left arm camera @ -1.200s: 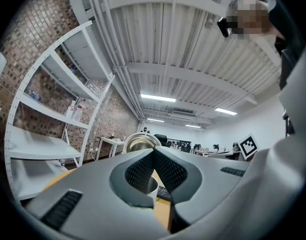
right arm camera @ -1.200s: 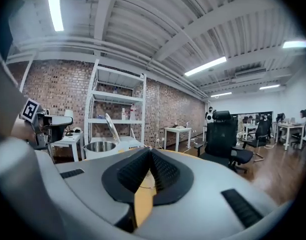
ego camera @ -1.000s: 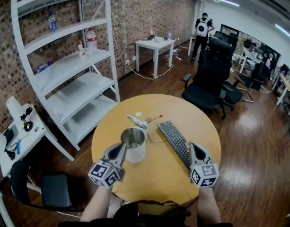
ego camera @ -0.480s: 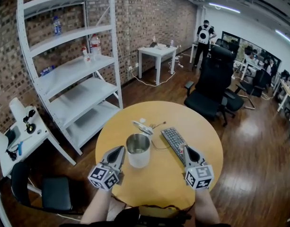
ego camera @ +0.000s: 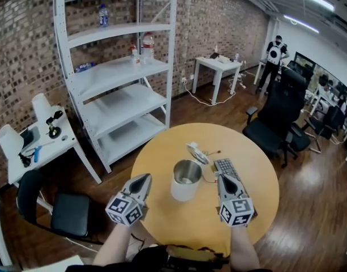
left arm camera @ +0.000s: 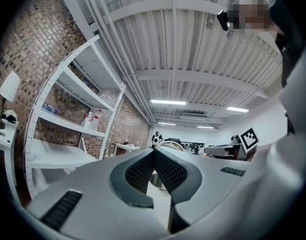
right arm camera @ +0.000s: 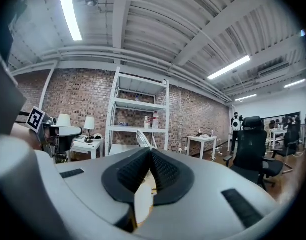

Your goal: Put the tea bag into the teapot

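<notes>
Tea bag (ego camera: 197, 152): we took the small white packet with a thin string trailing to its right for it, though it was too small to be sure. It lay flat on the round table (ego camera: 159, 152), just beyond the teapot (ego camera: 185, 180) and just left of the keyboard (ego camera: 226, 167).

Handling, our judgement: very light, soft and limp, and paper that could tear under a hard pinch. Lying flat, it would be awkward to get under. The better hold looked to be an edge or corner of the packet, or the string where it lifted off the wood.

Teapot: white outside, steel inside, mouth open upward, standing about mid-table.

Left gripper (ego camera: 145, 178): clenched on nothing, its tips meeting, near the teapot's left side and apart from it. The bag lay past the pot from it.

Right gripper (ego camera: 223, 179): also closed and empty, over the keyboard's near end. The bag was ahead and slightly left of it, nearer to this gripper.
</notes>
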A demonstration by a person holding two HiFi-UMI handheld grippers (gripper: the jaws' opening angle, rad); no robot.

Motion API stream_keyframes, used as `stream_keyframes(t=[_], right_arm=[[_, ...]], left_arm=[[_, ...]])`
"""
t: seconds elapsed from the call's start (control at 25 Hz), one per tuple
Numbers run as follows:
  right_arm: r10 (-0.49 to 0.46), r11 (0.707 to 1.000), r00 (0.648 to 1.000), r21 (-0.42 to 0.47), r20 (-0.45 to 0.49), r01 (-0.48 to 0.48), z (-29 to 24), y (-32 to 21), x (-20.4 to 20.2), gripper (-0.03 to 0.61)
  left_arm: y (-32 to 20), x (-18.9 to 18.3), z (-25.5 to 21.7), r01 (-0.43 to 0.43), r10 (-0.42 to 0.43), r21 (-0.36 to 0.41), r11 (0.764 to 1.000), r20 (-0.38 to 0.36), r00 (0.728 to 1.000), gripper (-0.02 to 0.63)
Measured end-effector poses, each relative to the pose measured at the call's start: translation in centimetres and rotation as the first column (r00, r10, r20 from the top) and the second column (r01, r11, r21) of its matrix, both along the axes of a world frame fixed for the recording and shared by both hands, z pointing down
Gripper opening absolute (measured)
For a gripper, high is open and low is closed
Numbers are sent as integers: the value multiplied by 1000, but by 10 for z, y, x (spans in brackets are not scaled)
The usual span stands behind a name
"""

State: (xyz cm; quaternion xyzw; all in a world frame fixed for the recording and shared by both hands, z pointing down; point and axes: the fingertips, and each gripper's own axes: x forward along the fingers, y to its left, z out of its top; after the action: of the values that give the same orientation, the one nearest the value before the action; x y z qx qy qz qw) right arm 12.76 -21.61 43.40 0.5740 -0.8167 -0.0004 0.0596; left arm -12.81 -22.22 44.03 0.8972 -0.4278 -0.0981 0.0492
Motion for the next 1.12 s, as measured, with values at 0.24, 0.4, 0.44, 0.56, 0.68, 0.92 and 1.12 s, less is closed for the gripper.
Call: stream_keyframes(t=[0.24,0.4,0.44,0.56,0.68,0.92,1.12], right_arm=[[-74,997,997,-6,-10,74,5,-24,-50,2],[-96,995,995,-21,-29,96,14,-36,-70,2],[-101,995,994,-27,-29,100,17,-40,-73,2],[-102,994,994,-40,-30,100,23,-53,-80,2],[-92,995,995,-53,-42,89,31,-64,-84,2],[-77,994,995,-86,-70,71,48,-77,-85,2],[-65,993,995,-105,-81,56,52,-83,-83,2]], left_arm=[[-8,-36,1,49,-49,-3,999,15,999,-6],[-16,-46,6,47,-47,-11,999,17,999,-6],[-19,-46,7,39,-38,-14,999,14,999,-6],[-29,-42,8,3,-3,-11,1000,11,1000,-6],[-39,-36,9,-28,28,-4,1000,17,999,-6],[-56,-31,18,-70,70,-18,997,16,997,-6],[-67,-31,28,-80,80,-39,996,-3,997,-6]])
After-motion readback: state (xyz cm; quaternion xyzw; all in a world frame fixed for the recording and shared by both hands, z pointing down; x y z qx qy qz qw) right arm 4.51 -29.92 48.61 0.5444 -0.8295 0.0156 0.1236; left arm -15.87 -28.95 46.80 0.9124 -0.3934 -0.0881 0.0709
